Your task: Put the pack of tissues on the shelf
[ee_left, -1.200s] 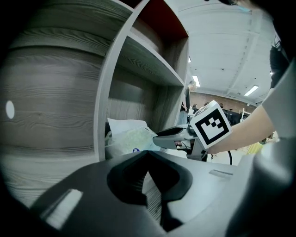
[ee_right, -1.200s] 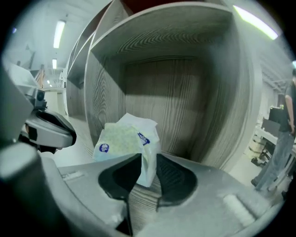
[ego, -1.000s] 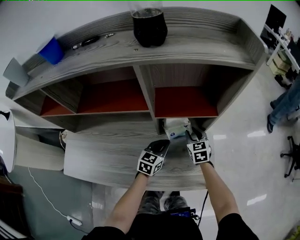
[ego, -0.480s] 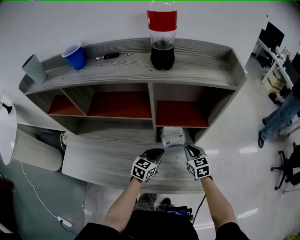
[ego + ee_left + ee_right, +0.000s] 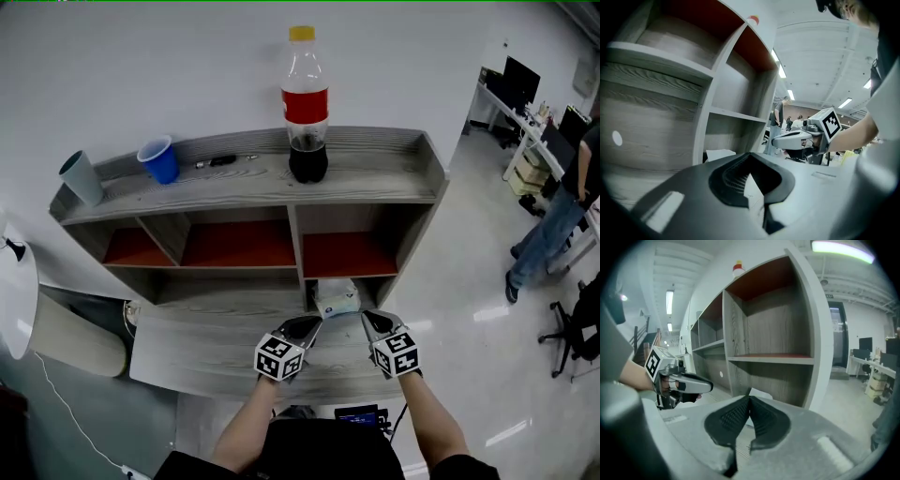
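Head cam: high up, looking steeply down on shelf unit. Gripper cams: low, close, facing its lower right part from either side. Left one catches right gripper; right one catches left gripper.

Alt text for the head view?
The left gripper and right gripper, shut and empty, the right's jaws just closed, hang before a tissue pack in the lowest right bay of the shelf unit. A cola bottle and blue cup stand on top.
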